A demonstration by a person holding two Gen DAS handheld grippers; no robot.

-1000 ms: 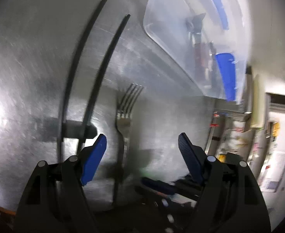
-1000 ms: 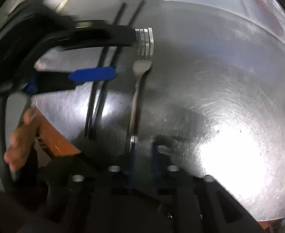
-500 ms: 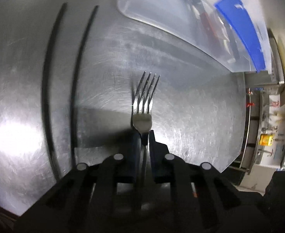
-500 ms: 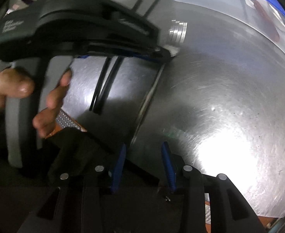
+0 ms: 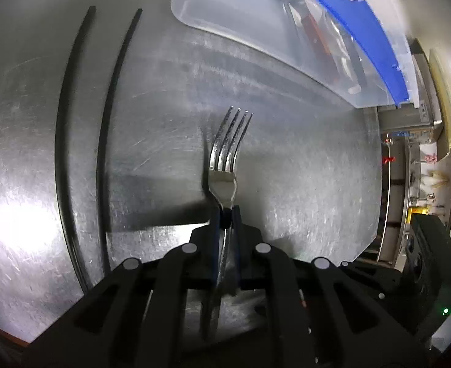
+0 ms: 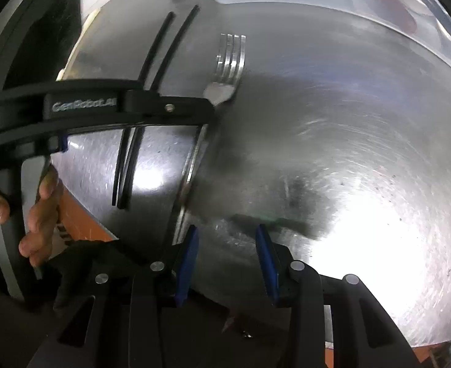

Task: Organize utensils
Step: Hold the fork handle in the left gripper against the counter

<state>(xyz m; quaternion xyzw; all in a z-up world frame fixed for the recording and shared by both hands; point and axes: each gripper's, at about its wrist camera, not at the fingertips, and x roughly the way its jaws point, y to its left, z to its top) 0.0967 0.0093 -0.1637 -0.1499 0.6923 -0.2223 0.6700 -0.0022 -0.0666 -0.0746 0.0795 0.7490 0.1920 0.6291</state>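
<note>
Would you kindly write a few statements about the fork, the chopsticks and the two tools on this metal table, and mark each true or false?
1. The left tool is shut on the fork at its neck. True.
2. The right tool grips the fork's handle. False: its pads stand apart with nothing between them; the handle passes just to their left.
3. Two black chopsticks lie side by side on the table, apart from the fork. True.
4. The fork already lies in the clear plastic bin. False: it is outside the bin, over the table.
5. The bin is empty. False: utensils show through its wall.
</note>
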